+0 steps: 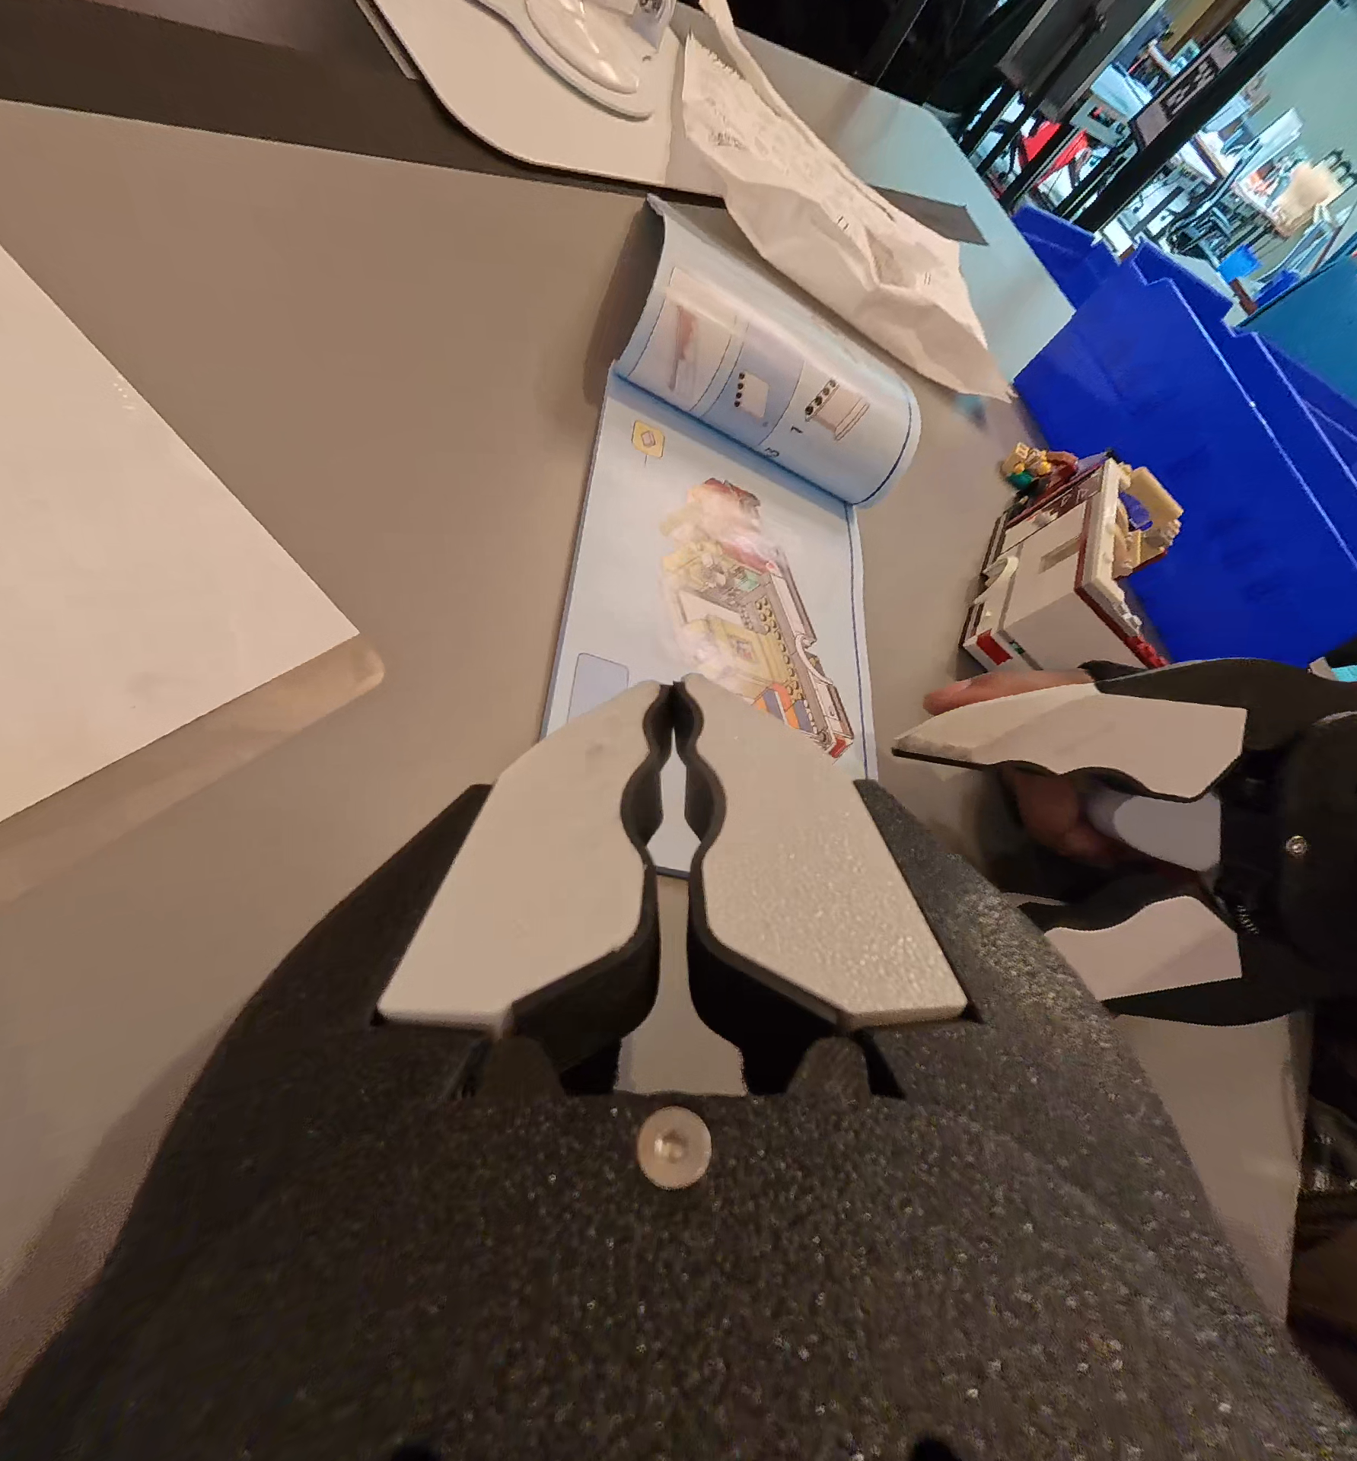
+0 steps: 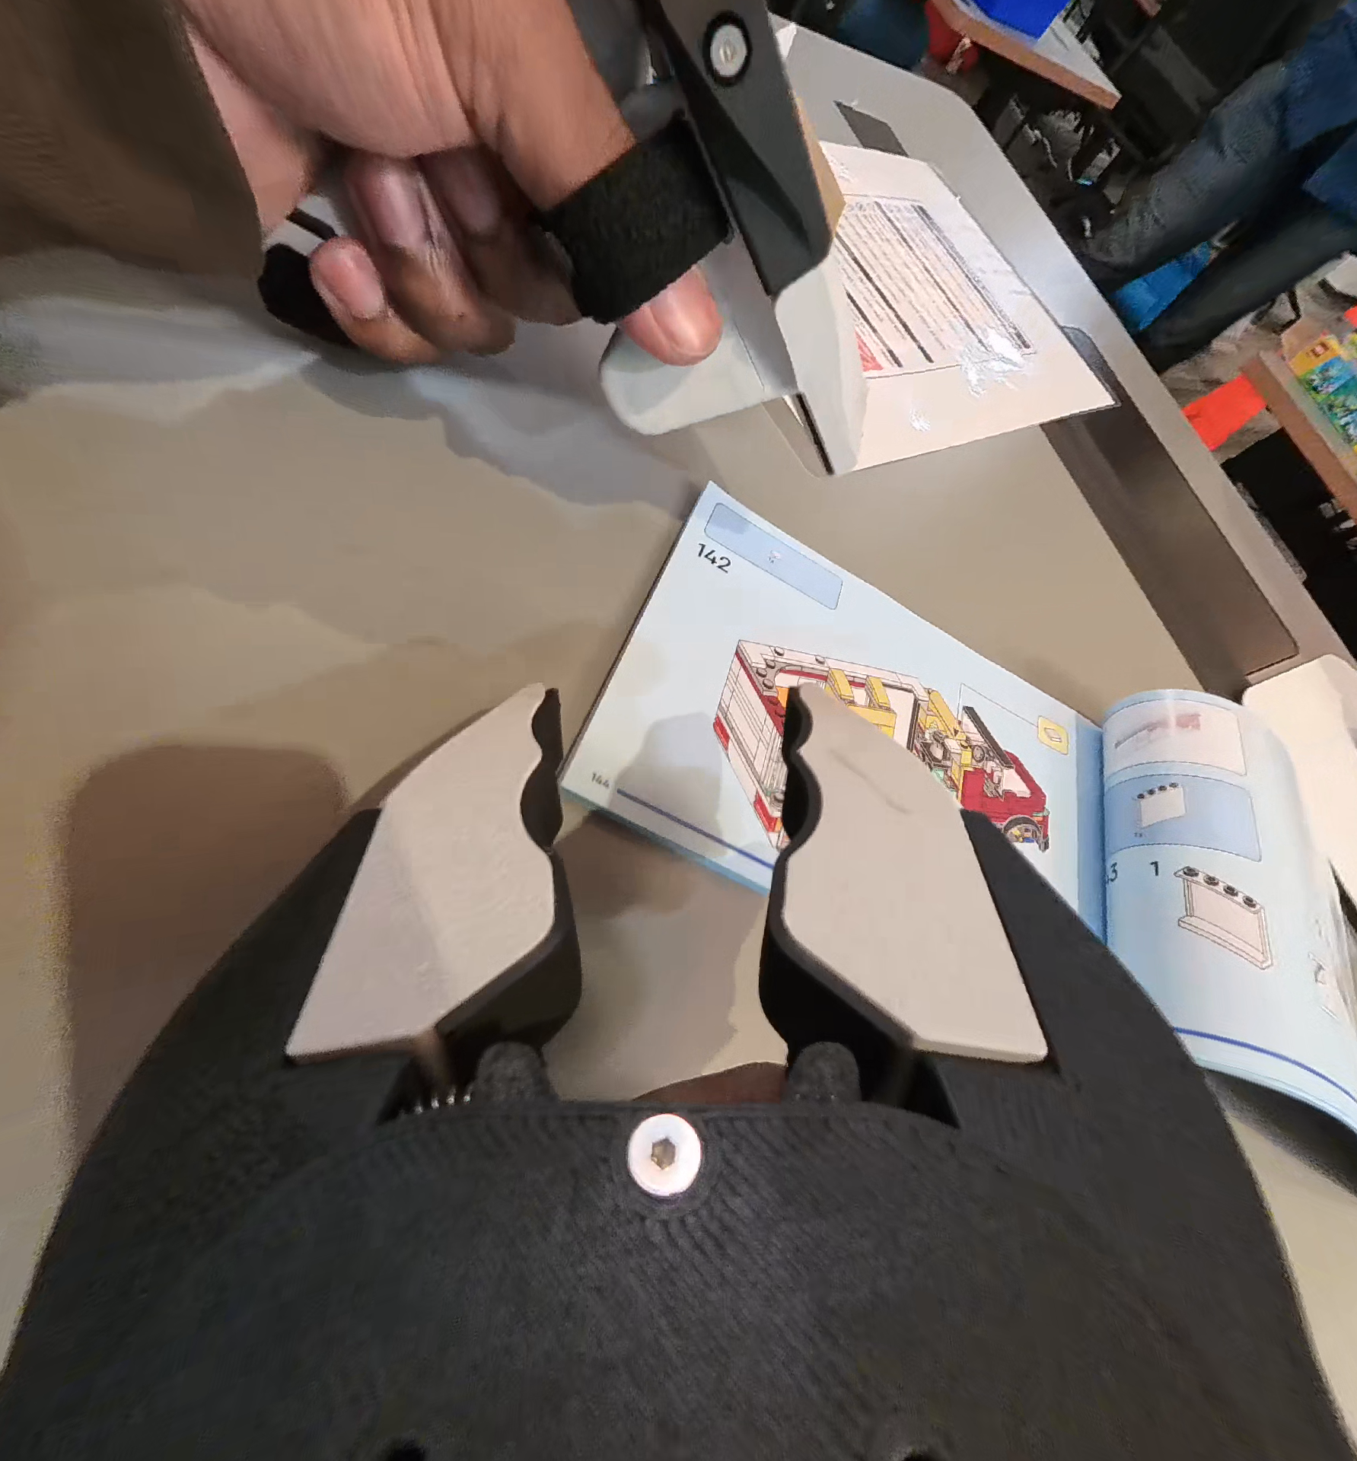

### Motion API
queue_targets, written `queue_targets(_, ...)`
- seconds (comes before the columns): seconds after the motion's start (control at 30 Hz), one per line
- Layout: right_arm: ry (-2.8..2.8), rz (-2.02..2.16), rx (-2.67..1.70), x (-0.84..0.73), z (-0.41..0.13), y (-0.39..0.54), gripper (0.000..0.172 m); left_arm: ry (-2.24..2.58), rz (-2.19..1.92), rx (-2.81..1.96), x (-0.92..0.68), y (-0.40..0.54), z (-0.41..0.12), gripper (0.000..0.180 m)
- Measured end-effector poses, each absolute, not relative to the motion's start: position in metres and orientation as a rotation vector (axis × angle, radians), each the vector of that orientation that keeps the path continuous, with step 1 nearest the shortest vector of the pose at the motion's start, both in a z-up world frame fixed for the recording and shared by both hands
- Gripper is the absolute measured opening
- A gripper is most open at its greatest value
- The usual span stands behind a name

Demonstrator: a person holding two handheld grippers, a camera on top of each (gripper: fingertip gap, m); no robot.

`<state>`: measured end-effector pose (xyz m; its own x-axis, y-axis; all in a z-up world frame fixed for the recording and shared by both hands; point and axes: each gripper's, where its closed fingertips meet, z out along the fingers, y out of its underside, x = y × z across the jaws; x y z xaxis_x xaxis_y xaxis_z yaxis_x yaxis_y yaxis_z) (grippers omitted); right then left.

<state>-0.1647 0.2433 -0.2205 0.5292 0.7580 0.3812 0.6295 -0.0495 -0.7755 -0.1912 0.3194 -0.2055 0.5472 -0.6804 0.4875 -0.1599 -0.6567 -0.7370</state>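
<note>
An open light-blue instruction booklet [image 1: 722,553] lies on the grey table [image 1: 343,356]. My left gripper [image 1: 673,697] is shut just above the booklet's near edge, its pads together with nothing visible between them. My right gripper [image 2: 671,704] is open and empty over the booklet's [image 2: 857,632] near corner, one finger over the page and one beside it. A hand holds the right gripper at the right of the left wrist view [image 1: 1054,731]. Another hand holds the left gripper at the top of the right wrist view [image 2: 659,387]. A partly built white and red brick model [image 1: 1070,569] stands right of the booklet.
Blue bins [image 1: 1213,443] stand behind the model at the table's edge. A crumpled white paper bag [image 1: 817,213] and a pale tray [image 1: 548,103] lie beyond the booklet. A white sheet [image 1: 66,490] lies at the left. A white labelled box [image 2: 920,316] stands near the left gripper. The grippers' ends are close to 9 cm from one another.
</note>
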Motion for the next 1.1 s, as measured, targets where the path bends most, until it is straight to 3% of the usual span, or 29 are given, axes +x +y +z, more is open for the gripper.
queue_targets(0.2,-1.188,0.116,-1.734,-0.166,-0.222,0.242,0.053,0.835,-0.84,-2.194,-0.205,0.317,-0.217,0.001)
queue_targets(0.37,-1.199,0.105,-1.73,-0.166,-0.224,0.242,0.052,1.015,-0.702,-2.264,-0.215,0.304,-0.234,0.032)
queue_targets(0.57,-1.215,0.086,-1.707,-0.167,-0.223,0.239,0.051,1.056,-0.611,-2.284,-0.218,0.304,-0.239,0.044)
queue_targets(1.1,-1.232,0.054,-1.693,-0.168,-0.225,0.239,0.05,1.08,-0.609,-2.299,-0.211,0.301,-0.244,0.045)
